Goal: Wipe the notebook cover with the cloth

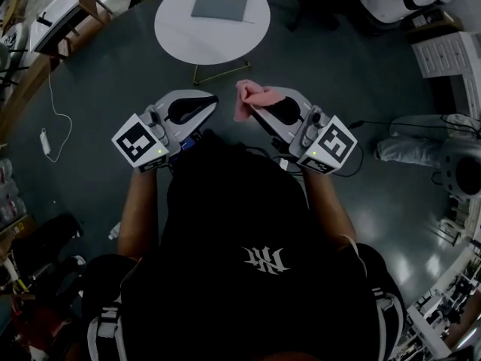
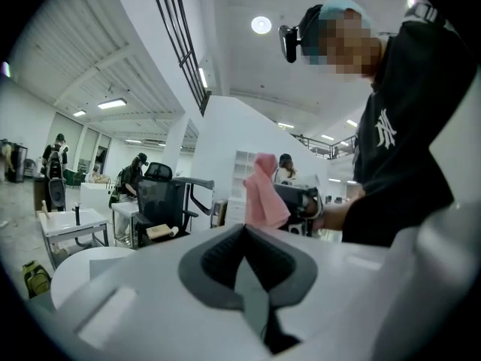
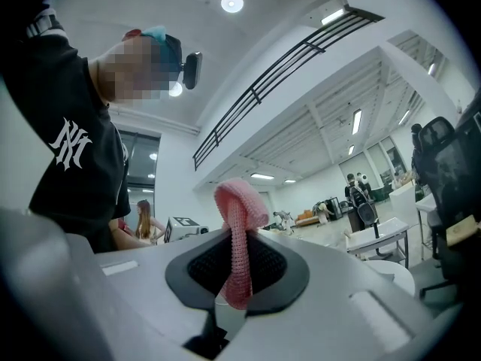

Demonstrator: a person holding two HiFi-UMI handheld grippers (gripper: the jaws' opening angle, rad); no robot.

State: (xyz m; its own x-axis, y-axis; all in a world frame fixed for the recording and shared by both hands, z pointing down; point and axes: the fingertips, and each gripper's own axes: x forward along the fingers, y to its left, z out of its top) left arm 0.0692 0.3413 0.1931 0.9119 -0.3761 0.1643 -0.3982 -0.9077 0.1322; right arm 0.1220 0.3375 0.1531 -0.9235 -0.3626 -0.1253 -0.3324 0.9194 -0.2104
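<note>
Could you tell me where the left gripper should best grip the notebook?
Probably its near left corner, approached from the person's side: the notebook lies flat on the round table, so only an edge can be pinched, leaving the cover free for the cloth.

round white table [image 1: 174, 34] bearing grey notebook [image 1: 219, 5]

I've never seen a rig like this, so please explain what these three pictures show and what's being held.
There's no robot: a person holds a two-jaw tool in each hand. The head view looks down from the person's head; the other two come from cameras riding on the tools. The right tool is shut on a pink cloth. The left tool is shut and empty. Ahead, a grey notebook lies on a round white table.
</note>
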